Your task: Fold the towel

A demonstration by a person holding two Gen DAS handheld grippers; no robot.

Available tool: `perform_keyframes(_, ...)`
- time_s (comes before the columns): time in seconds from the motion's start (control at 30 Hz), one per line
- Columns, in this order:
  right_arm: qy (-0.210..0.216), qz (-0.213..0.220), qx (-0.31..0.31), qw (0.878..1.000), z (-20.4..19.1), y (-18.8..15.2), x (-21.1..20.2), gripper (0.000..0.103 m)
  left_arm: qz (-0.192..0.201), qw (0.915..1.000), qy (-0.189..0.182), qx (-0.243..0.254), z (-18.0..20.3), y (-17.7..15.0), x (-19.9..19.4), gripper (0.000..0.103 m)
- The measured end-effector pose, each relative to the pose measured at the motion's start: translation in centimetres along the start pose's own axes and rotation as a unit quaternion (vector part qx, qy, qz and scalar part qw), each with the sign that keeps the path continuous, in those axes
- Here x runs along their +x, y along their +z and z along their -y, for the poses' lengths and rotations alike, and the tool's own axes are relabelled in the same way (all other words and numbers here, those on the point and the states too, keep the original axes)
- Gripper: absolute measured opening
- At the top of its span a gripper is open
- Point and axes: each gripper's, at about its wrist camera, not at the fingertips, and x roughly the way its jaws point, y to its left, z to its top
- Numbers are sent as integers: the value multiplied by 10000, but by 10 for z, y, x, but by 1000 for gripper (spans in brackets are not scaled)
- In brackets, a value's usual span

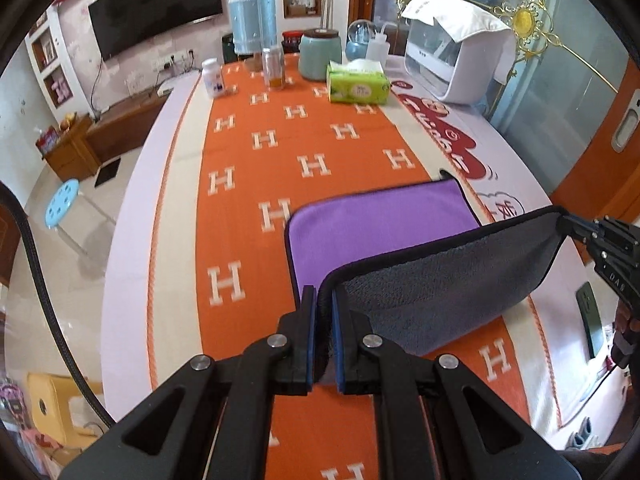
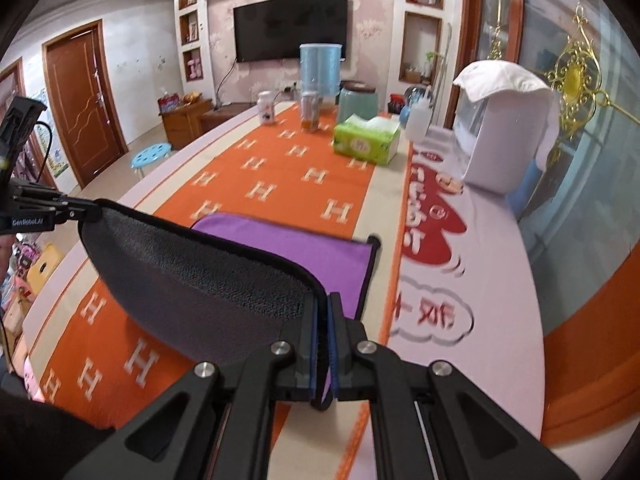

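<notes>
The towel (image 1: 384, 224) is purple on one face, grey on the other, with black edging, and lies on the orange H-patterned tablecloth (image 1: 280, 140). Its near edge is lifted, grey side (image 1: 448, 292) toward me. My left gripper (image 1: 323, 300) is shut on the near left corner. My right gripper (image 1: 568, 222) pinches the near right corner at the right of the left wrist view. In the right wrist view the right gripper (image 2: 322, 304) is shut on that corner, the left gripper (image 2: 90, 213) holds the other corner at far left, and the purple face (image 2: 288, 244) lies flat beyond.
At the table's far end stand a green tissue box (image 1: 358, 86), a white pill bottle (image 1: 212, 78), a glass jar (image 1: 273, 66), a teal canister (image 1: 320, 54) and a white appliance (image 1: 452, 52) on the right. A blue stool (image 1: 62, 202) stands on the floor left of the table.
</notes>
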Motion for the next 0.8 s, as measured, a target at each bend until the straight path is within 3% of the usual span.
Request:
perform_keyframes(0.23,-196,232,73,9995,6,25,30,4,218,9996,158,-5,-10,31,28,5)
perform_keyframes(0.53,-841,494,-187,9951,-2,31,69,4,573,9976,54,-379,-26,49,72,5)
perform_keyframes(0.8,-1080,579,-140,9924,1,32,91,4,494,9960,-162,-729,-33,51,107,5)
